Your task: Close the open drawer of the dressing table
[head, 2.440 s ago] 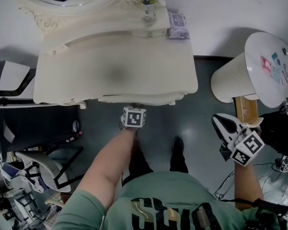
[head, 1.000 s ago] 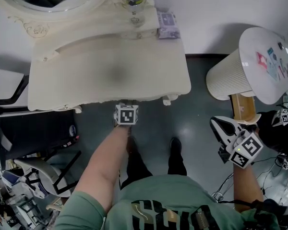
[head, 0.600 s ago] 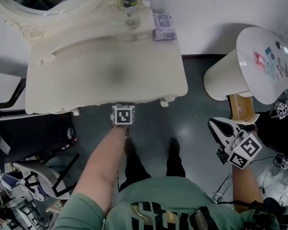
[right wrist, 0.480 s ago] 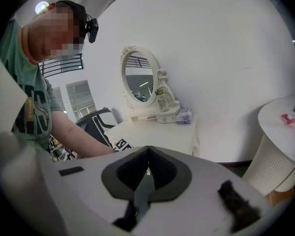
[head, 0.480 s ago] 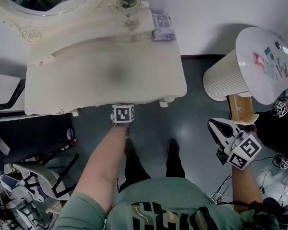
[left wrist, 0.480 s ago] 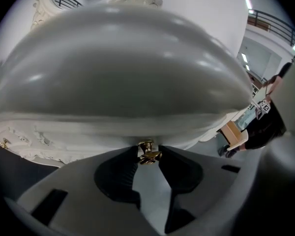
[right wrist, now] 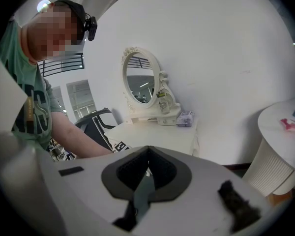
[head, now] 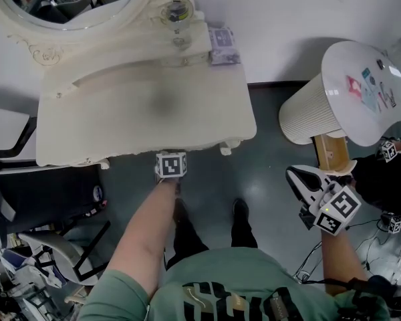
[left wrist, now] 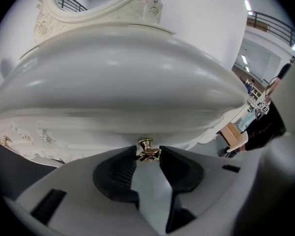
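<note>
The left gripper (left wrist: 148,157) has its fingers (left wrist: 119,173) fairly wide, and they've just been opening. The gold knob (left wrist: 146,145) sits right between the tips, close to both pads, but I don't think they're squeezing it, so it looks like a let-go to me.

Straight ahead of the fingers is the drawer (left wrist: 103,126) front, tucked in under the desk (left wrist: 128,73) edge just above them. That's the real change. A couple of seconds back, the head view has the drawer front poking out past the desk toward the person. Now only the desk's own edge shows there.

So I'd call the drawer shut and the task basically done. All that's left is backing the fingers straight off the knob without snagging it and tugging the drawer out again.

The right gripper (right wrist: 147,154) is well off to the right of all this. Its fingers are pinched together on nothing, and it just looks at the desk from the side.
</note>
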Demonstrator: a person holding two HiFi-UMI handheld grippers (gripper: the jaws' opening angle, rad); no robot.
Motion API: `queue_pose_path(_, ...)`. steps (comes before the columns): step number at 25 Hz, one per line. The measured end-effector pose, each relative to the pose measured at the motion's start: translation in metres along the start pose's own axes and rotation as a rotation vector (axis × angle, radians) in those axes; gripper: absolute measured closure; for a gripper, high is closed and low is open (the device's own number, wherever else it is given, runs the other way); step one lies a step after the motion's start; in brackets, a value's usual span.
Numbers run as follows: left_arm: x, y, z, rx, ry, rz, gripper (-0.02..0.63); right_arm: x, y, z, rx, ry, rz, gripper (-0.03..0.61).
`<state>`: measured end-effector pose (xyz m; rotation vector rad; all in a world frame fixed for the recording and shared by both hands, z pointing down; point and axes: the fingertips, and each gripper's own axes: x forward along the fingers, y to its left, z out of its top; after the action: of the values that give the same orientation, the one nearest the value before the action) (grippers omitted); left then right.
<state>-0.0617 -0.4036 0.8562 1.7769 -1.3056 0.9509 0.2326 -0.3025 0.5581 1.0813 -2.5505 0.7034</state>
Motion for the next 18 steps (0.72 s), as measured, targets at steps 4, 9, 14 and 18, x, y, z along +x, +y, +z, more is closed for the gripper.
queue_pose_path(4,-0.013,-0.001,-0.010,0.001,0.001,-0.016,0.459,0.001,0.004,0.005,0.007,-0.011,-0.001,0.566)
queue_pose_path(9,-0.044,-0.004,-0.039,0.002,0.002,-0.072,0.457,0.009,0.015,0.017,0.022,-0.027,0.022,0.566)
queue_pose_path(14,-0.094,-0.002,-0.047,-0.020,-0.075,-0.170,0.460,0.023,0.034,0.028,0.087,-0.036,0.051,0.566)
queue_pose_path(18,-0.142,0.018,-0.034,-0.063,-0.184,-0.225,0.491,0.038,0.045,0.049,0.076,-0.048,0.063,0.566)
